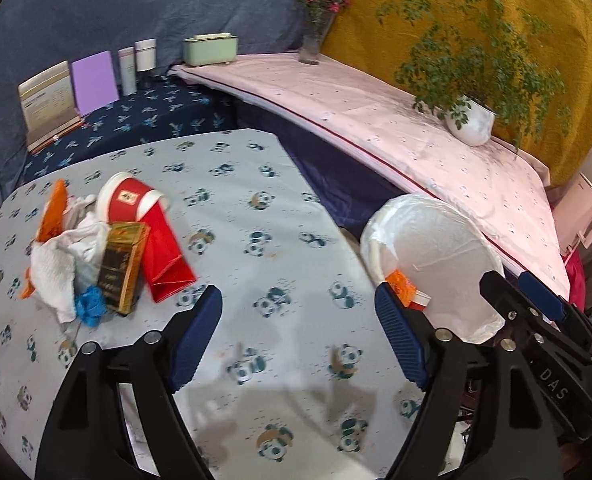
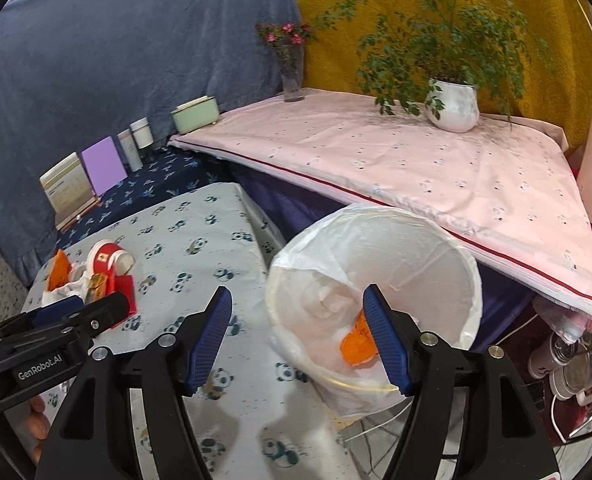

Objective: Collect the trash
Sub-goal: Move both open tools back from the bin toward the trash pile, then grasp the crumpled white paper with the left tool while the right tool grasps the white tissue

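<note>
A pile of trash lies at the left of the panda-print table [image 1: 264, 216]: a red paper cup [image 1: 124, 200] on its side, a gold and black box [image 1: 122, 266], a red packet [image 1: 166, 256], white tissues [image 1: 56, 264], an orange wrapper [image 1: 52, 212] and a blue scrap [image 1: 90, 306]. Beyond the table's right edge stands a white-lined bin [image 1: 369, 248], with an orange wrapper [image 2: 357, 344] inside it. My left gripper [image 1: 296, 336] hangs open over bare cloth, right of the pile. My right gripper [image 2: 296, 332] is open and empty at the bin's [image 2: 415, 264] near rim.
A pink-covered surface [image 1: 415, 128] rises behind the bin, bearing a potted plant [image 1: 471, 120] and a flower vase [image 1: 313, 40]. Books, jars and a green box [image 1: 210, 50] line the back. Bottles and cans [image 2: 567, 364] sit on the floor at the right.
</note>
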